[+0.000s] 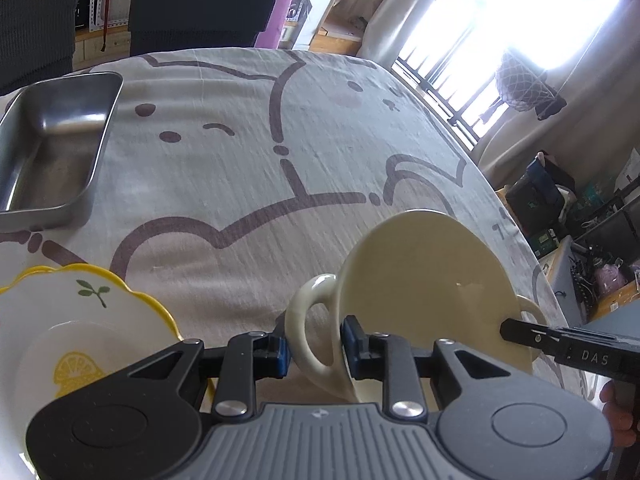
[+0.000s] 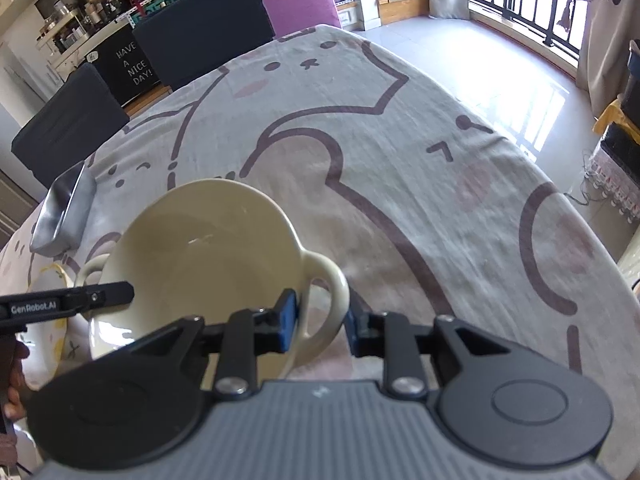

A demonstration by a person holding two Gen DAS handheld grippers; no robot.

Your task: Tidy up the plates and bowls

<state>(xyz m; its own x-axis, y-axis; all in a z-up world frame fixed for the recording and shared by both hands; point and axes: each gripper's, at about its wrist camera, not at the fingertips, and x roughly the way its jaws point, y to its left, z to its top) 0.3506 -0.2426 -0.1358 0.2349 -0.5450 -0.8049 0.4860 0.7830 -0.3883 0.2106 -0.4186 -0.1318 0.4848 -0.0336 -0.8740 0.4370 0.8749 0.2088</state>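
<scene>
I am holding the cream two-handled bowl [image 2: 200, 256] by its loop handles, one gripper on each, and it is sitting near my edge of the table, tilted in the left wrist view so its rim leans away from me. I am judging it glazed ceramic: stiff, fairly heavy for its size, slick under the pads, and likely to chip if it knocks anything hard. My left gripper [image 1: 314, 350] is closing its blue pads around the left handle [image 1: 310, 320], and my right gripper [image 2: 320, 322] is doing the same around the right handle [image 2: 330, 294]; both are looking clamped on the loops rather than standing free. The handles are the sensible hold, since the round wall offers nothing flat to pinch, but a loop can pivot between pads, so I am keeping both sides level. Just left of the bowl, the yellow-rimmed scalloped plate [image 1: 92, 312] with a lemon print is lying close enough to be clipped. Farther left and away from me, the steel tray [image 1: 52, 148] is standing well apart. The tablecloth [image 1: 248, 168] with its cartoon print is giving broad open room ahead and to the right. The right table edge [image 2: 560, 200] is dropping straight to the tiled floor.
</scene>
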